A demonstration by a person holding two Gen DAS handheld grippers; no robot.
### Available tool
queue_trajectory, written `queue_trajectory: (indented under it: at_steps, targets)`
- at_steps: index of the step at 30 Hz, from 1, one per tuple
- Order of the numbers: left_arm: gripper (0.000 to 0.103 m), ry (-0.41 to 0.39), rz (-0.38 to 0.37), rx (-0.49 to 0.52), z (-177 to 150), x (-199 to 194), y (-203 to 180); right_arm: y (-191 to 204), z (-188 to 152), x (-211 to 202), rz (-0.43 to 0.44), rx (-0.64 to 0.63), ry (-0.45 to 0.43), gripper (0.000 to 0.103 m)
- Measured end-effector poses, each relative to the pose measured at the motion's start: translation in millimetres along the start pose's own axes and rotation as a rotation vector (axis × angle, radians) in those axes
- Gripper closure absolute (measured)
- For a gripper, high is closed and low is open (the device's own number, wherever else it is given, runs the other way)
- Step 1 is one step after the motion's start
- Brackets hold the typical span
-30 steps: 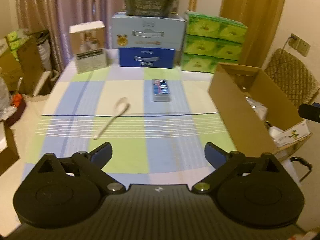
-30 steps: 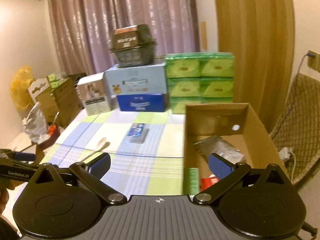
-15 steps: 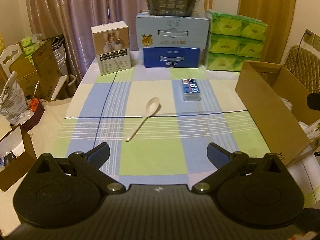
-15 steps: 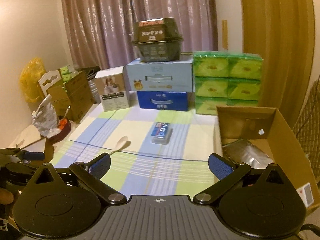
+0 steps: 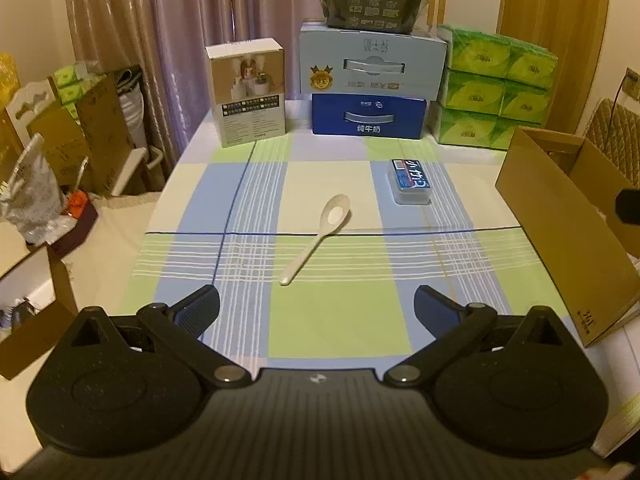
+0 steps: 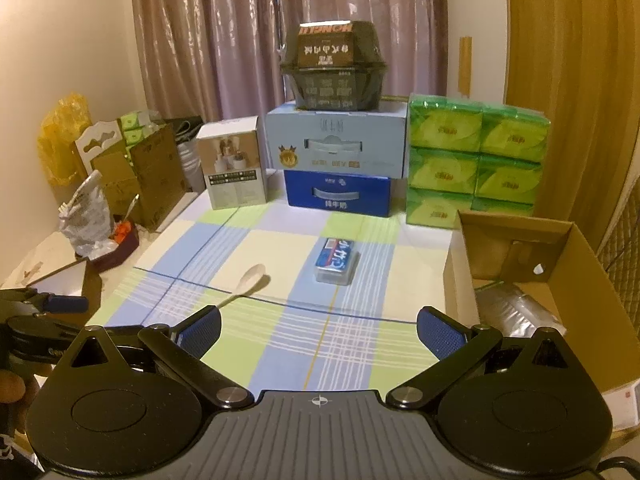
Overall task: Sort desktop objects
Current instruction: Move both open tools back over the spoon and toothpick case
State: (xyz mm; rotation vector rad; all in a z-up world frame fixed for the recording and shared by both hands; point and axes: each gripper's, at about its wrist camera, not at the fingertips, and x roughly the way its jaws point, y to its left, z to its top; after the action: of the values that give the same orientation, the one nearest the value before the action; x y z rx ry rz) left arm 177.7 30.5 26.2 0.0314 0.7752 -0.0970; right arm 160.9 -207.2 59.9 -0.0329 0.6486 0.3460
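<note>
Both tools, left tool [image 5: 316, 300] and right tool [image 6: 318, 330], hover spread wide and empty over the near bench [image 5: 340, 320]; spoon [image 5: 316, 236] and blue case [image 5: 410, 180] lie mid-bench, seemingly awaiting the cardboard box [image 6: 576, 280] at right.

Quick count of the table stuff

One spoon [image 5: 322, 233], one blue packet [image 5: 410, 181], one cardboard box [image 6: 536, 280], six green tissue packs [image 6: 476, 164].

white spoon [image 5: 320, 232] flat, bowl up, mid-cloth | blue-labelled clear case [image 5: 411, 181] flat, just right
</note>
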Motion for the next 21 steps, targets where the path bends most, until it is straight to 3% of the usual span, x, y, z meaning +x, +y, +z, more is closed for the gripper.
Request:
queue_trajectory:
  at_steps: [14,21]
  targets:
    - [0.002,0.024,-0.032,-0.002,9.7,68.3,18.1,-15.0,0.5,92.4,0.018,0.058,0.073,0.002]
    - [0.003,0.004,-0.11,0.111,23.2,108.5,8.6,-26.1,0.7,143.8,0.002,0.097,0.079,0.002]
